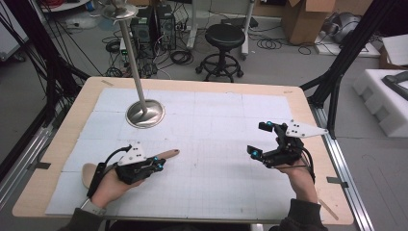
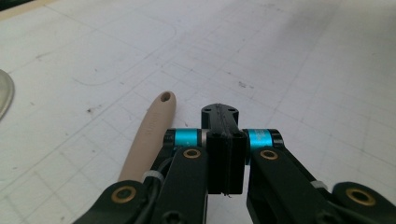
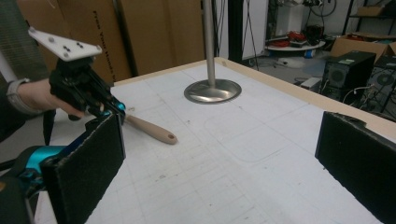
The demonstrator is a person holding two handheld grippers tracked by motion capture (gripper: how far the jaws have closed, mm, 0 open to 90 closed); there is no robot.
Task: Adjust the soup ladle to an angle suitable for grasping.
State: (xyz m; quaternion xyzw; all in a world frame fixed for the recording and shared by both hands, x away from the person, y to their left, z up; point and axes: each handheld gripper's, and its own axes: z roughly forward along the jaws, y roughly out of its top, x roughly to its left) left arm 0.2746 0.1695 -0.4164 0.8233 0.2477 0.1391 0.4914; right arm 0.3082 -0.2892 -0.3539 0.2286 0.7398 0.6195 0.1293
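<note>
left gripper level, fingers together, beside spatula

spatula | beige, handle hole | flat on mat

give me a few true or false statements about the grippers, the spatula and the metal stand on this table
1. The left gripper has its jaws shut with nothing between them. True.
2. The right gripper is clamped on the spatula. False: its jaws stand wide apart, empty.
3. The spatula lies flat on the table beside the left gripper. True.
4. The spatula hangs from the metal stand. False: it lies apart from the stand's base.
5. The spatula's handle end has a hole. True.
</note>
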